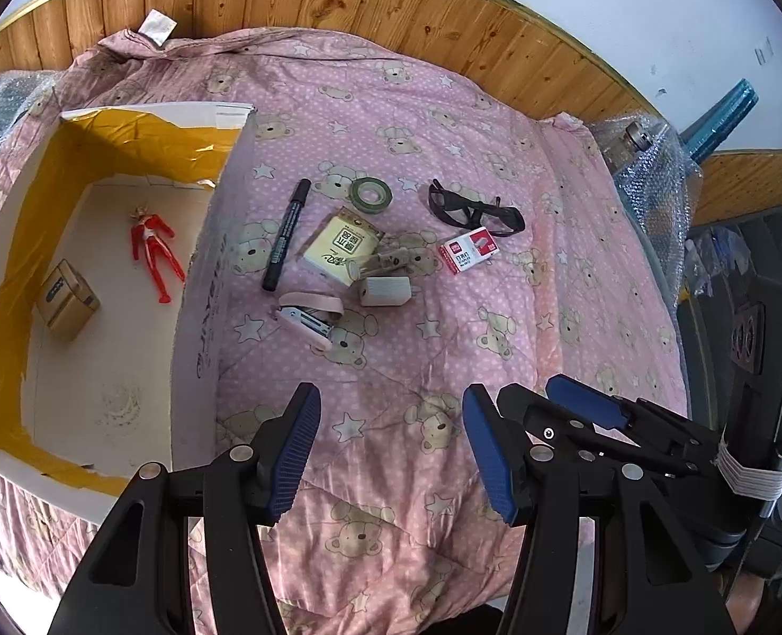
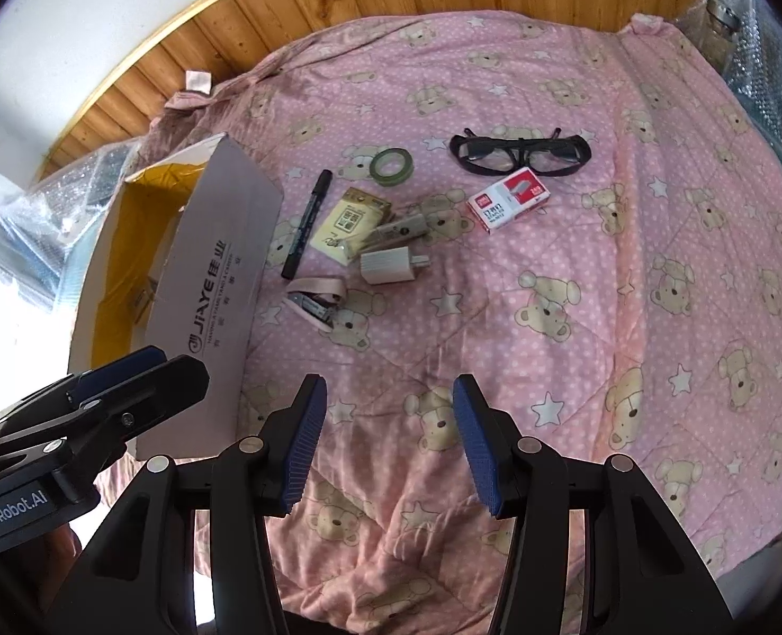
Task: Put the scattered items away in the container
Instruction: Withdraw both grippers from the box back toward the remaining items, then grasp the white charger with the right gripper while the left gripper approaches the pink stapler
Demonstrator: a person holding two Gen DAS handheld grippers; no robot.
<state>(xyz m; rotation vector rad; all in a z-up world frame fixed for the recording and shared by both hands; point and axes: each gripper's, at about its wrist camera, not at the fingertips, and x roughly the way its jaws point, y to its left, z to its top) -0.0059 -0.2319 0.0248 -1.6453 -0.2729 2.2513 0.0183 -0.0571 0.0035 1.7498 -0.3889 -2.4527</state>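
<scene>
Firstly, from the left wrist camera, the left claw (image 1: 391, 450) hangs above the pink quilt (image 1: 443, 121) with its blue pads (image 1: 295, 450) wide apart and nothing between them. To its left stands the open cardboard box (image 1: 200, 286), lined with yellow tape; inside it lie a red toy figure (image 1: 152, 246) and a small brown box (image 1: 68, 304), apart from each other. On the quilt, just beside the box wall, is a cluster of scattered items — a black marker (image 1: 285, 235), a yellow packet (image 1: 342, 248), a green tape roll (image 1: 371, 194), a pink stapler (image 1: 311, 317), a white charger plug (image 1: 388, 291) and a clear small tube (image 1: 385, 262) touching the packet. A little to the right lie black safety glasses (image 1: 475, 211) and, close to them, a red and white staples box (image 1: 467, 251). The right claw (image 1: 565, 402) shows at the right edge, pads apart.

Secondly, from the right wrist camera, the right claw (image 2: 388, 444) is also open and empty over the quilt (image 2: 655, 264). The same items lie ahead: marker (image 2: 306, 225), packet (image 2: 351, 222), tape roll (image 2: 391, 161), stapler (image 2: 316, 301), charger plug (image 2: 391, 267), glasses (image 2: 520, 151) and staples box (image 2: 507, 201) — all still outside the box (image 2: 216, 291), whose printed wall faces this camera. The left claw (image 2: 110, 370) appears at the lower left, in front of the box; here I cannot tell its opening.
</scene>
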